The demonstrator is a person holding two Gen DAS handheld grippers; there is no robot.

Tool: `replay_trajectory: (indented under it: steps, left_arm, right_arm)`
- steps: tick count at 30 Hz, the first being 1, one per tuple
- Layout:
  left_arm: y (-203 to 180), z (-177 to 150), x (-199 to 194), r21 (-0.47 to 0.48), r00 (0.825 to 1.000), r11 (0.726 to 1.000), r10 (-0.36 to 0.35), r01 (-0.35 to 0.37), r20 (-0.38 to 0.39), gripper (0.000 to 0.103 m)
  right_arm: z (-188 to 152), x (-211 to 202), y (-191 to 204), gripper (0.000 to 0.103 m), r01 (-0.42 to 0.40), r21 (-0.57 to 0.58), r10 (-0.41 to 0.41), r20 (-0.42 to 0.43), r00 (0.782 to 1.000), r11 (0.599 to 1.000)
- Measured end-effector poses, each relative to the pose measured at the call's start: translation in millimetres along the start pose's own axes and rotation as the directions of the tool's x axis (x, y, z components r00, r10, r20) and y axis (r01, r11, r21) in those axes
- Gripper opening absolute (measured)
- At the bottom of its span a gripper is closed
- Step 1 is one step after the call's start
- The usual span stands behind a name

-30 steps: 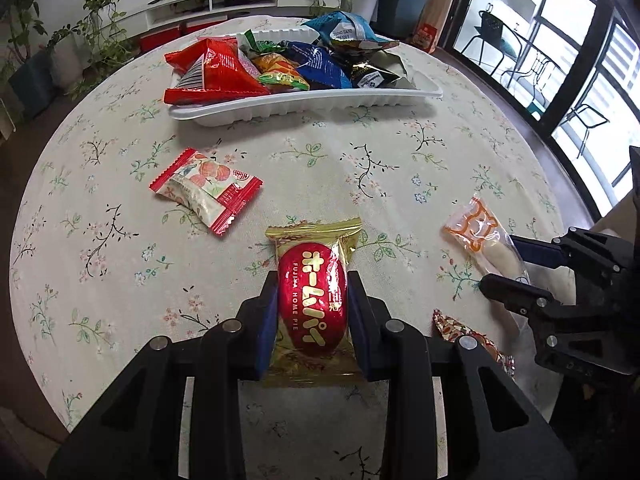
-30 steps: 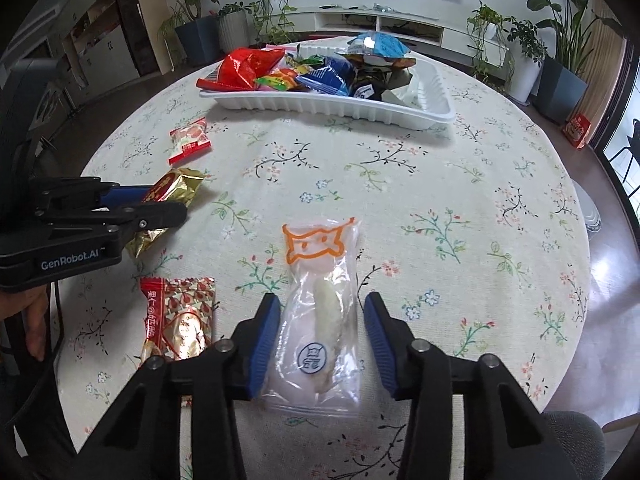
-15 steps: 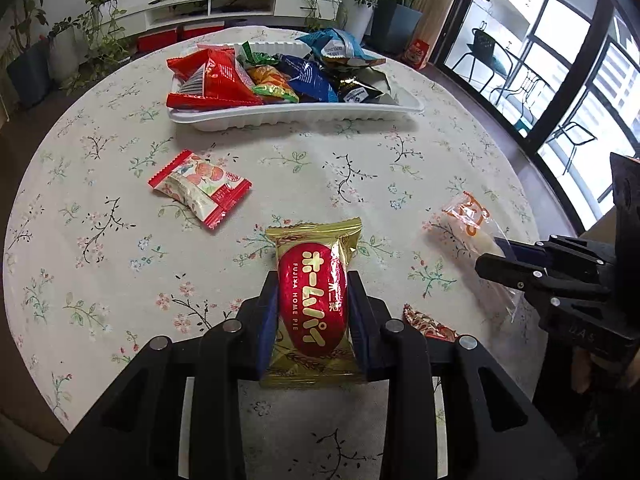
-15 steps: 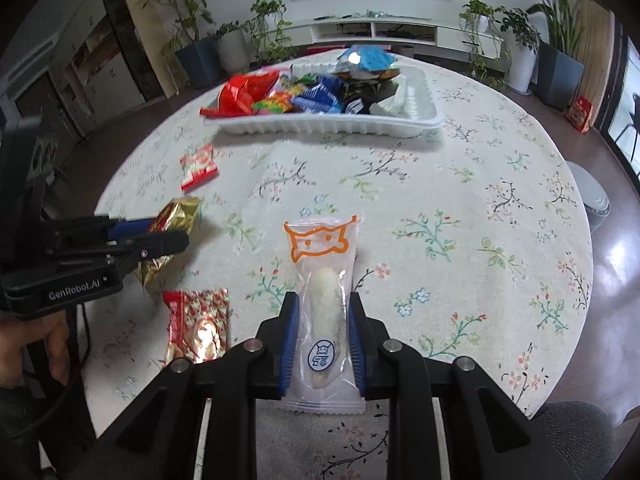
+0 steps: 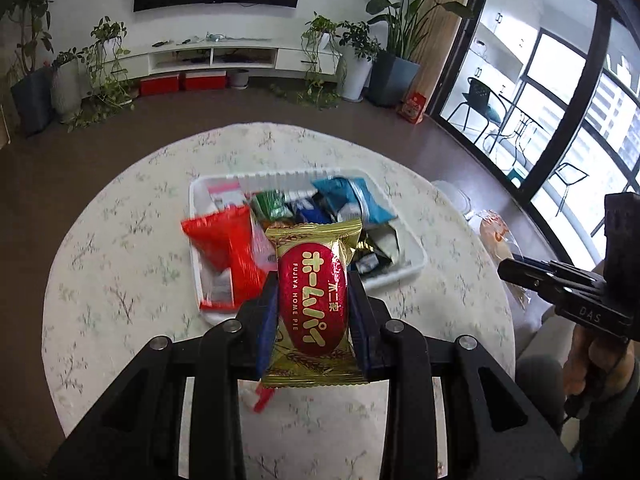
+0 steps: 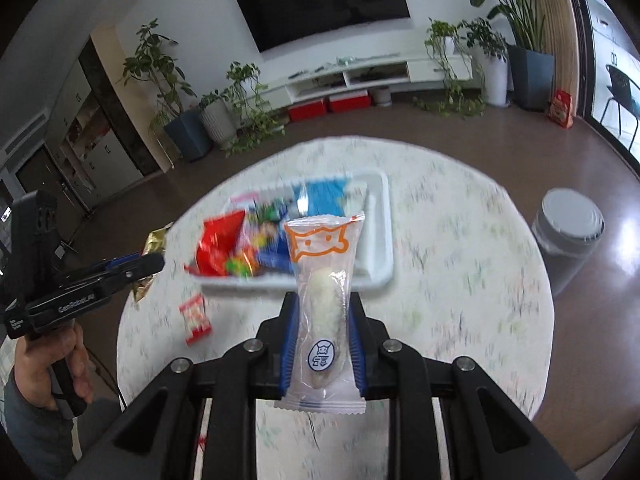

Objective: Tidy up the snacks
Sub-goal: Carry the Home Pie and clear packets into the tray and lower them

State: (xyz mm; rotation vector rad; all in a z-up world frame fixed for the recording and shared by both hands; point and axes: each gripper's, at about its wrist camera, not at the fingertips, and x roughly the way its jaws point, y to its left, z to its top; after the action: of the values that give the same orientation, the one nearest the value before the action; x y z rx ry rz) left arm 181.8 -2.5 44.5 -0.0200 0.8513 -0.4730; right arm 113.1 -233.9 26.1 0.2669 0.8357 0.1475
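Observation:
My left gripper (image 5: 314,280) is shut on a gold packet with a red oval label (image 5: 312,308), held in the air above the table. My right gripper (image 6: 324,300) is shut on a clear packet with an orange cat outline (image 6: 322,256) and a pale stick inside, also lifted. Both packets hang in front of the white tray (image 5: 414,258) full of several snack bags. In the right wrist view the tray (image 6: 384,236) is blurred and the left gripper (image 6: 156,262) shows at the left with the gold packet (image 6: 154,240). In the left wrist view the right gripper (image 5: 508,268) shows at the right.
A small red and white packet (image 6: 195,318) lies on the floral round table (image 5: 100,280), near the tray's front left corner. A grey bin (image 6: 568,240) stands on the floor to the right of the table. A hand (image 6: 60,364) holds the left gripper's handle.
The right gripper's jaws closed on the clear packet. Both grippers then rose off the table with their packets, so the tray now sits lower and farther in both views.

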Motion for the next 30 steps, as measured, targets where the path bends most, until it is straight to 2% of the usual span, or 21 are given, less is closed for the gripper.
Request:
replay_trajectory:
  steps: [3,6,10,13,17,23,30]
  left_arm:
    - [7.9,36.0,18.3,-0.007,1.000,1.000,0.016,-0.016,0.001,0.029]
    - [19.7,61.5,46.3,-0.030,0.999,0.999,0.041,-0.042,-0.026,0.029]
    - [36.9,80.1,84.6,-0.063,0.995,0.996,0.060,-0.065,-0.075,0.029]
    - [42.8,81.2,111.0,-0.075,0.992,0.995,0.057,-0.066,-0.112,0.029]
    - [44.1,74.7,132.2,-0.062,0.989,0.995,0.064,-0.073,-0.135,0.029]
    - [52.9,67.1,152.0,-0.069,0.986,0.994,0.073,-0.084,-0.149,0.029]
    - [61.5,66.7,158.0,-0.105,0.987,0.991,0.063,-0.079,-0.147,0.029]
  right_arm:
    - [34.6,14.9,15.5,0.025,-0.023,-0.021,0.023,0.021,1.000,1.000]
    - [60.5,41.2,31.3,0.025,-0.048,-0.029,0.048,0.006,0.999,0.998]
    - [81.7,84.8,56.7,0.025,-0.049,-0.077,0.046,-0.036,0.998,0.996]
    - [86.2,121.8,65.9,0.025,-0.039,-0.088,0.031,-0.097,0.995,0.995]
    - [84.8,149.7,68.1,0.025,-0.017,-0.102,0.003,-0.135,0.991,0.995]
    - [83.2,175.0,64.7,0.026,0.031,-0.123,-0.051,-0.172,0.984,0.992]
    - [81.2,185.1,58.2,0.028,0.052,-0.115,-0.072,-0.183,0.981,0.992]
